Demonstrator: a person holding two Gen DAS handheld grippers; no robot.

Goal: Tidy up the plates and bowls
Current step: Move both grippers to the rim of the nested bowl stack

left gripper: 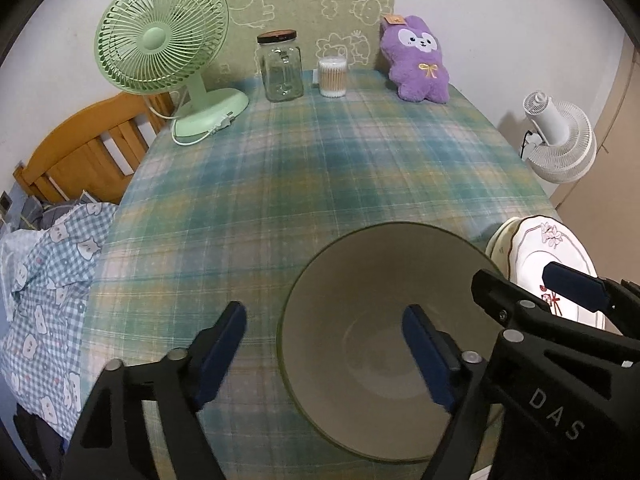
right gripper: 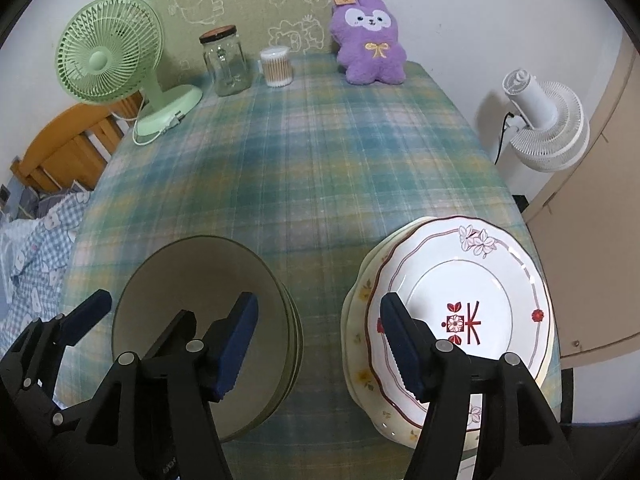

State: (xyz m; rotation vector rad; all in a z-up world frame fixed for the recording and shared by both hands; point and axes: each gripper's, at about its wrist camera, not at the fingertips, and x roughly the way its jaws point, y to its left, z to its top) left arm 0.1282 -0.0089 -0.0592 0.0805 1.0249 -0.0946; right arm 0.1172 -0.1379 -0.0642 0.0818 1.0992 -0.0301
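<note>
1. Your bowls (right gripper: 208,320) sit nested in a stack at the lower left of the right wrist view, on the plaid tablecloth (left gripper: 304,168); in the left wrist view the top bowl (left gripper: 384,344) fills the lower centre.
2. Your plates (right gripper: 464,320) lie stacked at the lower right of the right wrist view, the flower-patterned white one on top, near the bowls but apart from them.
3. Your left gripper (left gripper: 328,356) stands wide open: one finger hangs inside the bowl, the other outside its left rim, and neither pad presses the wall.
4. Your right gripper (right gripper: 318,340) is open too, straddling the plates' left edge; its right pad is just at the top plate's rim, and you cannot tell if it touches.
5. Along the top of both views stand a green fan (left gripper: 164,40), a glass jar (left gripper: 280,66), a tub of cotton swabs (left gripper: 332,78) and a purple plush (left gripper: 418,64).
6. A white fan (right gripper: 544,128) stands off the table's right edge.
</note>
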